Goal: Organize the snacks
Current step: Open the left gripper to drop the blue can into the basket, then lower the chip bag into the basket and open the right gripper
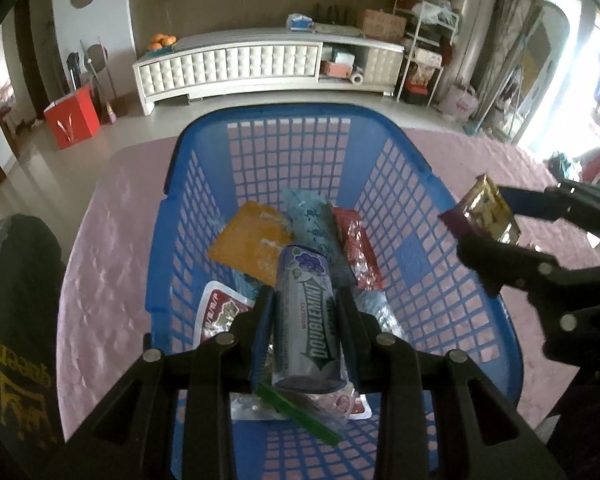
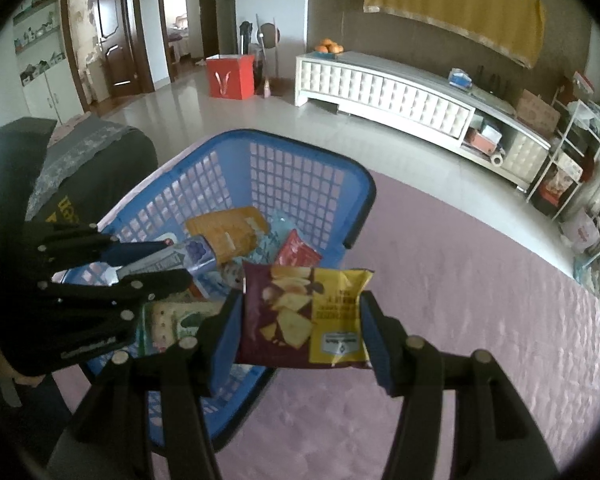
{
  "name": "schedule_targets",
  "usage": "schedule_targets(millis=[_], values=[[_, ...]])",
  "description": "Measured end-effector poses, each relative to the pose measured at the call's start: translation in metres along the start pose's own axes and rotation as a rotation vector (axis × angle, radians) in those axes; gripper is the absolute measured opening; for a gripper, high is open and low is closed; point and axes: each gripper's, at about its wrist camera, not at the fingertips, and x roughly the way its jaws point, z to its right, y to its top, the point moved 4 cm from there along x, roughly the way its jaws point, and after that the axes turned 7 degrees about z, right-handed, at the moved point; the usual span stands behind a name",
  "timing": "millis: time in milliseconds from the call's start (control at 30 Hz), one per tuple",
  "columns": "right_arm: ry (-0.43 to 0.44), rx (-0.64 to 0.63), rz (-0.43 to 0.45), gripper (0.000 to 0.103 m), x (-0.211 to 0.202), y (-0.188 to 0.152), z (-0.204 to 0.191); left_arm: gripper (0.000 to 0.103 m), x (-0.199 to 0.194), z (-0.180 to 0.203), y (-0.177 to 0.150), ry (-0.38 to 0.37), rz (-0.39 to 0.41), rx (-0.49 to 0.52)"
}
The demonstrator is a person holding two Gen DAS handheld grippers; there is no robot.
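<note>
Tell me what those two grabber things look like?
Both grabbers are black plastic. The left gripper and right gripper each have two fingers with blue pads, ridged bars, and round silver rivets. No hands, sleeves or cables show.

One blue basket (image 1: pixel 416 256) sits on the pink cloth, and two grippers are in view, the left gripper (image 1: pixel 306 300) closed on one Doublemint tube (image 1: pixel 306 328) and the right gripper (image 2: pixel 302 316) gripping one purple-and-yellow chip bag (image 2: pixel 304 316). Lying in the basket I count one orange packet (image 1: pixel 252 240), one pale blue packet (image 1: pixel 312 224), one red packet (image 1: pixel 360 252), one red-and-white packet (image 1: pixel 220 308) and one green-edged packet (image 1: pixel 300 416); others underneath are too hidden to count. On the long white cabinet (image 1: pixel 236 64) there is one pile of oranges (image 1: pixel 162 42), and on the floor one red box (image 1: pixel 72 120)
</note>
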Motion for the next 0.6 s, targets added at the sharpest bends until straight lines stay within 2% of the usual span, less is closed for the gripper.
schedule_targets(millis=[133, 200, 233, 600], values=[[0.001, 0.0, -0.001, 0.061, -0.004, -0.001, 0.002, 0.032, 0.003, 0.004, 0.0, 0.004, -0.019, 0.011], [0.001, -0.001, 0.004, 0.061, -0.007, 0.001, 0.002, 0.041, -0.003, 0.004, 0.001, -0.006, -0.006, 0.003], [0.001, -0.003, 0.007, 0.061, -0.008, 0.001, 0.001, 0.043, -0.008, 0.004, 0.002, -0.002, 0.008, 0.002], [0.002, -0.028, 0.027, 0.061, -0.02, 0.012, -0.012, 0.043, -0.057, -0.019, 0.016, 0.046, 0.108, -0.038]])
